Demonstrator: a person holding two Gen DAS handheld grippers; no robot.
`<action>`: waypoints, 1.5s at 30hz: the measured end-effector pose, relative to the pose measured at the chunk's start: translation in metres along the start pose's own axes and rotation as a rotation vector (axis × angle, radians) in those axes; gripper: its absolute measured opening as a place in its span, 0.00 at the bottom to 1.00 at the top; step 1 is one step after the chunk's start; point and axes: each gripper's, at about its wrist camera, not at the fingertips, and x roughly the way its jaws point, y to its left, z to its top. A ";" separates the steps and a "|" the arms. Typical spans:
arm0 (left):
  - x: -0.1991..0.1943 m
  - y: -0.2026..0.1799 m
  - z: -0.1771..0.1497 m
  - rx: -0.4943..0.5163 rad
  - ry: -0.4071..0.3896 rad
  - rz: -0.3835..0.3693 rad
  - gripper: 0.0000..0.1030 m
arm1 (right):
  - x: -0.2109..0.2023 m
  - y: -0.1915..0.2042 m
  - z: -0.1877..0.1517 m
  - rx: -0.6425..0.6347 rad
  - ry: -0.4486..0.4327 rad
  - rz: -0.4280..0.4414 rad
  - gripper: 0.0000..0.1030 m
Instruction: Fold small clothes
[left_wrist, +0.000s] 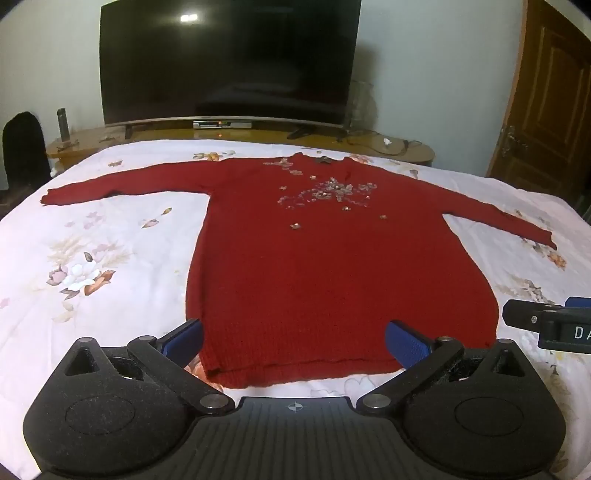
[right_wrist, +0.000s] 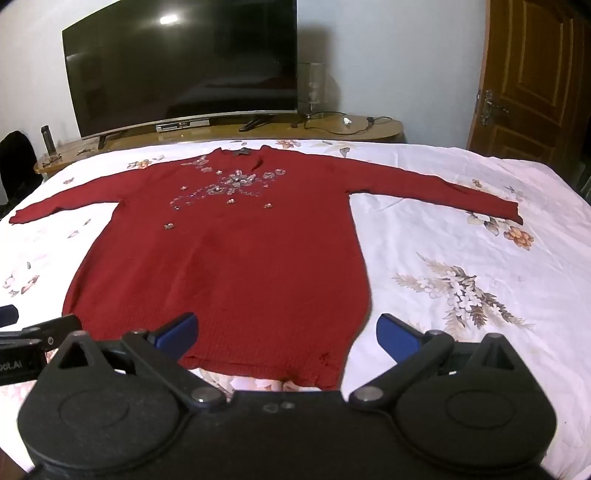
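Observation:
A dark red knit sweater (left_wrist: 332, 258) with a beaded flower pattern on the chest lies flat and face up on the bed, both sleeves spread out sideways, hem nearest me. It also shows in the right wrist view (right_wrist: 229, 266). My left gripper (left_wrist: 293, 341) is open and empty, hovering over the hem's left part. My right gripper (right_wrist: 286, 338) is open and empty over the hem's right corner. The right gripper's side shows at the edge of the left wrist view (left_wrist: 550, 325).
The bed has a white floral sheet (left_wrist: 92, 266). Beyond it stands a wooden TV bench (left_wrist: 240, 134) with a large dark television (left_wrist: 229, 62), a flask (left_wrist: 62, 123) and cables. A brown door (right_wrist: 535, 77) is at the right.

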 end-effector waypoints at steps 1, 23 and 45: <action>-0.001 0.002 0.002 0.002 0.002 -0.003 1.00 | 0.000 0.000 0.000 -0.001 -0.001 -0.001 1.00; -0.001 0.004 0.002 0.000 0.007 -0.002 1.00 | -0.003 -0.007 -0.001 -0.009 0.004 -0.017 1.00; -0.001 0.004 -0.002 0.000 0.013 0.002 1.00 | -0.004 -0.008 -0.003 -0.006 0.005 -0.016 1.00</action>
